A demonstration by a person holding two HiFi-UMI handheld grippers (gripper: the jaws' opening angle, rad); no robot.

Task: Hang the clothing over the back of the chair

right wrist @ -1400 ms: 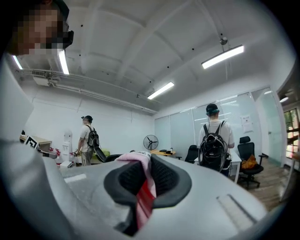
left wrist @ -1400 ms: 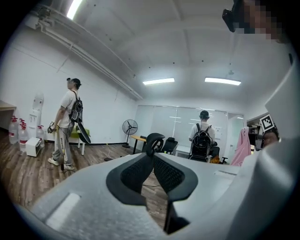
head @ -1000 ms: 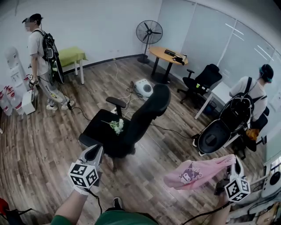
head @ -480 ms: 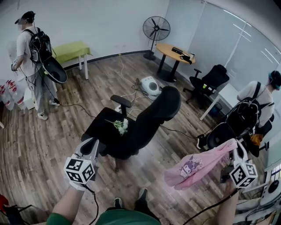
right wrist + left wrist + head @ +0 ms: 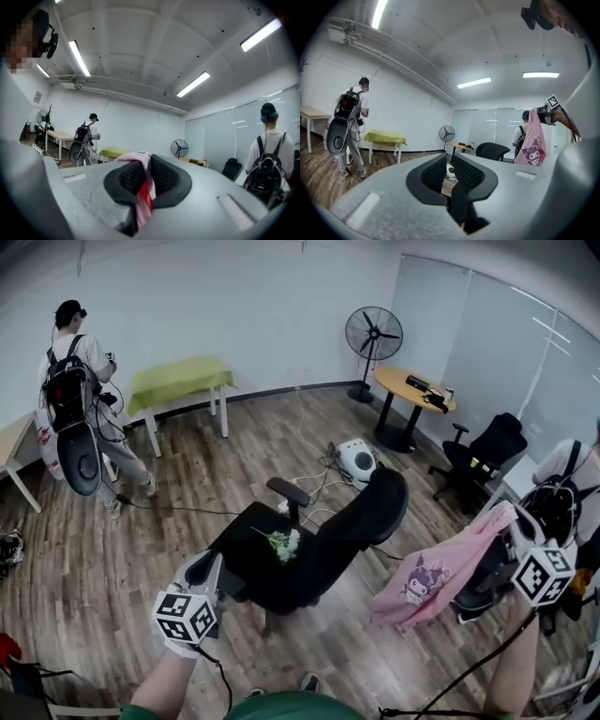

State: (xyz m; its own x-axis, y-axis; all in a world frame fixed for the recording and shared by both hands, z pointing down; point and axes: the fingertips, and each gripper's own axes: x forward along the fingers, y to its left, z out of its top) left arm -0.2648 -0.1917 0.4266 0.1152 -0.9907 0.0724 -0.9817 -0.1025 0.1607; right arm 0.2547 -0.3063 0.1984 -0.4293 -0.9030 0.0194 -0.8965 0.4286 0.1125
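A black office chair (image 5: 319, 554) stands mid-room, its backrest (image 5: 380, 507) toward the right and a small bunch of white flowers (image 5: 284, 542) on the seat. To the right of the backrest hangs a pink garment (image 5: 441, 568) with a cartoon print; my right gripper (image 5: 516, 521) is shut on its top edge. In the right gripper view the pink cloth (image 5: 143, 187) runs between the pads of that gripper (image 5: 146, 164). My left gripper (image 5: 202, 573) hovers near the seat's front-left; its jaws (image 5: 449, 164) are shut and empty. The garment (image 5: 533, 140) also shows at the right of the left gripper view.
A person with a backpack (image 5: 80, 399) stands at the left by a green table (image 5: 178, 381). At the back are a fan (image 5: 373, 334), a round wooden table (image 5: 412, 390) and another black chair (image 5: 487, 451). A white device (image 5: 356, 457) and cables lie behind the chair. Another person (image 5: 567, 484) is at the right.
My right gripper has lifted the pink garment higher, to about the level of the backrest. The left gripper shifted slightly. The person at the left walked along the wall.
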